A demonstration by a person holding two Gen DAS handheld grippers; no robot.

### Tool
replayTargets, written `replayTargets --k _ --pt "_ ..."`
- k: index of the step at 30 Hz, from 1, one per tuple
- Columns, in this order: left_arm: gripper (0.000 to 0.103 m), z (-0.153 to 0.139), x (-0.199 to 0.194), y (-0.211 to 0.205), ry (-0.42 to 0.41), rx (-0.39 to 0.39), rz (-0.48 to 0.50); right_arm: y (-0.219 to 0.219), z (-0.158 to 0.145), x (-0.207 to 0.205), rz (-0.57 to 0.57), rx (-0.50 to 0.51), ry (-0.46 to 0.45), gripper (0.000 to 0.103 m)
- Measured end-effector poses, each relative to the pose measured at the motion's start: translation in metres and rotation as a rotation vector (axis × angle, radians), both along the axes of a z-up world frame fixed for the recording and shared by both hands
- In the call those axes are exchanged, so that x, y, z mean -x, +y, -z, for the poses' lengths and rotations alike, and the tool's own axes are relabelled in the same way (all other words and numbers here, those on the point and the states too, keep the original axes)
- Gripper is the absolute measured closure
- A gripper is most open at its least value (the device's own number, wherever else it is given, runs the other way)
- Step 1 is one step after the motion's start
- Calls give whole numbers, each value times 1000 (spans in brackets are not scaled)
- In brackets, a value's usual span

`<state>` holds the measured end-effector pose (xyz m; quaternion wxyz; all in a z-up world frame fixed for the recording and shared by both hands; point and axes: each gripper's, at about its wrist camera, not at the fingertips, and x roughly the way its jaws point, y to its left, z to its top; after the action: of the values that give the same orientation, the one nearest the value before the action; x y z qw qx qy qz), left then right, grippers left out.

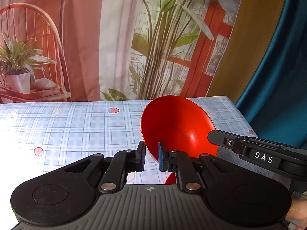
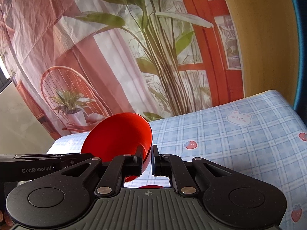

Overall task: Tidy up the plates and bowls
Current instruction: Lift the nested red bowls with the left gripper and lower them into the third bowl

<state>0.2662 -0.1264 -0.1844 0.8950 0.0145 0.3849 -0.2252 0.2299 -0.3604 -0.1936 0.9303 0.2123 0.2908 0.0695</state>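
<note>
The red bowl (image 1: 178,126) is held tilted above the bench (image 1: 67,126), its open side turned toward the cameras, with both tools clamped on its rim. The left hand-held gripper (image 1: 151,158) pinches the near lower rim between its blue-padded fingers, one pad inside the bowl and one outside. The right hand-held gripper (image 2: 147,160) likewise grips the rim's right edge, one finger inside and the other outside. Holding the bowl from two sides probably keeps it steady while tilted. A second red object (image 2: 150,186), perhaps another bowl or plate, peeks out below between the fingers, so this bowl is likely being stacked onto it.
</note>
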Motion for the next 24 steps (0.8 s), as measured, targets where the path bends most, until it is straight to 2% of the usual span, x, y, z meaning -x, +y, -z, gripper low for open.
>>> replayTargets --k 24 --pt "87 22 37 -8 67 -38 35 -12 27 55 30 -22 48 95"
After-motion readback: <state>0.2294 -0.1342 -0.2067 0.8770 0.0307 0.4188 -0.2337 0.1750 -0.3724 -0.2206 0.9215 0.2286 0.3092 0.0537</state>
